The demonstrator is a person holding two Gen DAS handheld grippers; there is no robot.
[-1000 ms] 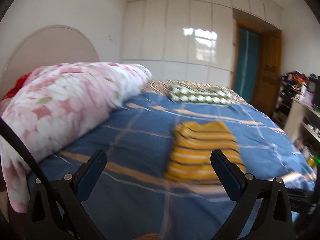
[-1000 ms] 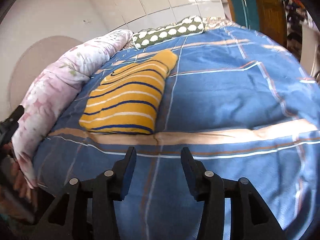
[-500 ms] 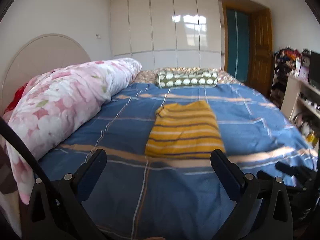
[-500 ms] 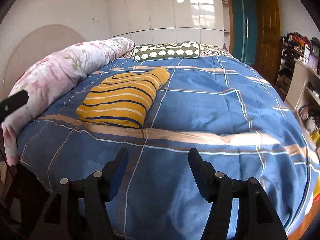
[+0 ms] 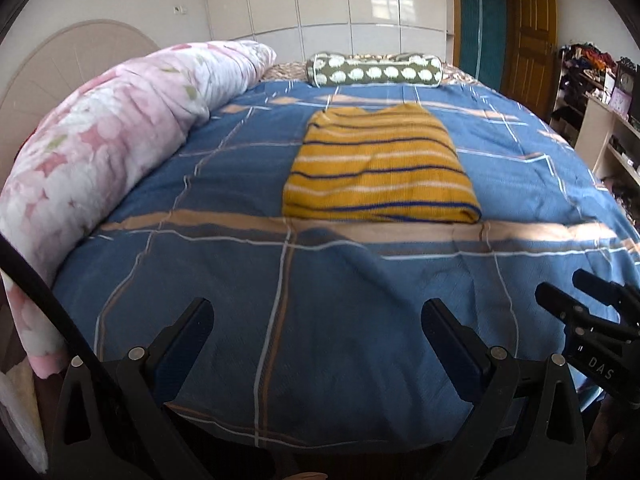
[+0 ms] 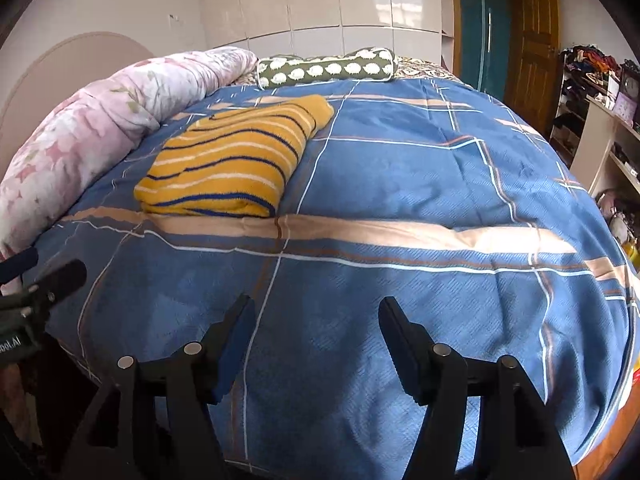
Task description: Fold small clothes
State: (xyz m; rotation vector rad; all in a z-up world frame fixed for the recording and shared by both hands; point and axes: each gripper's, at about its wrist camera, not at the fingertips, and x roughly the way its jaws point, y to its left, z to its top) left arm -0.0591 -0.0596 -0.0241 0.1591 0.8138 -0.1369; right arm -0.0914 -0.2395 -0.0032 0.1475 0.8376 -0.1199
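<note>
A folded yellow sweater with navy and white stripes lies flat on the blue plaid bedspread, toward the middle of the bed and just beyond a broad tan band in the fabric. In the right wrist view the same sweater sits on the left part of the bed, its folded edge facing the cameras.

The left gripper hangs above the near edge of the bed, jaws spread wide and holding nothing; the sweater is well apart from it, with open bedspread between. The right gripper is likewise spread and empty over the near edge, and its fingers show at the right border of the left wrist view.

A rolled pink floral quilt runs along the left side of the bed, near the sweater but not touching it. A green bolster pillow with white patterning lies across the far end. Behind it stand glossy white wardrobe doors and a wooden door. Cluttered shelves line the right wall, and a rounded headboard rises behind the quilt.
</note>
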